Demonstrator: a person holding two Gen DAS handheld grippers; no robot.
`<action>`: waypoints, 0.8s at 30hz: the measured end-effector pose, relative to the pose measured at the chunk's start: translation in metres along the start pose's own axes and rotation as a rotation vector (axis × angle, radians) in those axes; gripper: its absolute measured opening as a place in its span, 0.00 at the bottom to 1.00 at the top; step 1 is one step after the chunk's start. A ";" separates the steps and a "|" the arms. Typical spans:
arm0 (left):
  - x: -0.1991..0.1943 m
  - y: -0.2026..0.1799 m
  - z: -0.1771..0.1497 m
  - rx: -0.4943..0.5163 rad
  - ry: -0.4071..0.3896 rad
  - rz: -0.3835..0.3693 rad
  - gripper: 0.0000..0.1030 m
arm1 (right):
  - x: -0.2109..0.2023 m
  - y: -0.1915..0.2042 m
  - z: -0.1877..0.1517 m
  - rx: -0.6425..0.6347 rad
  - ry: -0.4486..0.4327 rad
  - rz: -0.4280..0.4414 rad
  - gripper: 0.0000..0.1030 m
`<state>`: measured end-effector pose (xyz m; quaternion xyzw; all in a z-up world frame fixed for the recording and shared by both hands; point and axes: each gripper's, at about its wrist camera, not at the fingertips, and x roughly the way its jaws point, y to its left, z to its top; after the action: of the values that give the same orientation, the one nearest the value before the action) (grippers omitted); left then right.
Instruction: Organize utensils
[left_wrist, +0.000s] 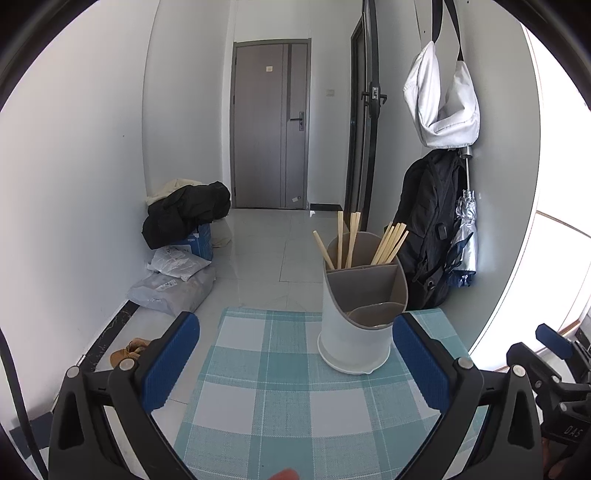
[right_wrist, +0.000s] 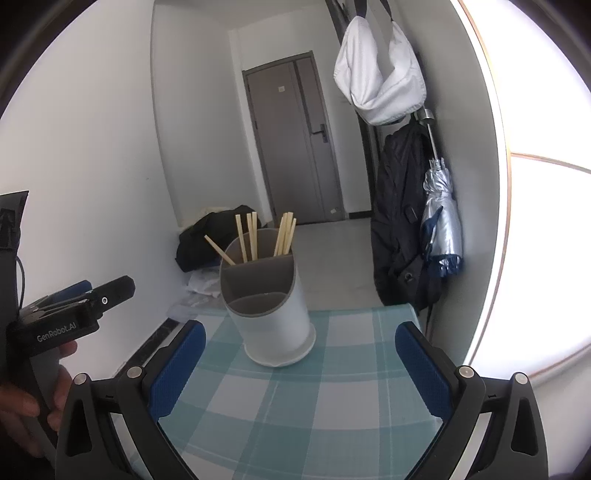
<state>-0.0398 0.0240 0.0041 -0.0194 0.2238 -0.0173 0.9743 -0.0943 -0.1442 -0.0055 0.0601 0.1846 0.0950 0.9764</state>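
Observation:
A white utensil holder (left_wrist: 354, 325) with grey inner dividers stands upright on the teal checked tablecloth (left_wrist: 280, 387). Several wooden chopsticks (left_wrist: 391, 245) lean in its back compartments; the front compartments look bare. In the right wrist view the holder (right_wrist: 271, 314) and chopsticks (right_wrist: 251, 238) sit just ahead. My left gripper (left_wrist: 295, 354) is open, nothing between its blue pads, the holder ahead and to the right. My right gripper (right_wrist: 299, 354) is open too, the holder a little beyond its fingers. The left gripper's body (right_wrist: 74, 314) shows at the left, a hand around its handle.
The small table ends just past the holder. Beyond it are a tiled floor, a pile of bags and dark clothes (left_wrist: 184, 218) at the left wall, a black backpack (left_wrist: 428, 229) and a folded silver umbrella (right_wrist: 441, 221) on the right wall, and a grey door (left_wrist: 269, 125).

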 end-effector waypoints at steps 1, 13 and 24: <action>0.000 -0.001 -0.001 0.003 -0.001 0.003 0.99 | -0.001 0.000 0.000 0.002 0.000 0.000 1.00; 0.002 -0.004 -0.001 0.009 0.009 0.003 0.99 | 0.000 0.000 -0.001 -0.006 0.000 -0.015 1.00; 0.003 -0.002 -0.001 -0.007 0.018 -0.003 0.99 | 0.000 0.000 -0.001 -0.013 0.002 -0.019 1.00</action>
<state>-0.0377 0.0218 0.0015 -0.0231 0.2325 -0.0181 0.9722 -0.0945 -0.1445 -0.0069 0.0518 0.1852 0.0873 0.9774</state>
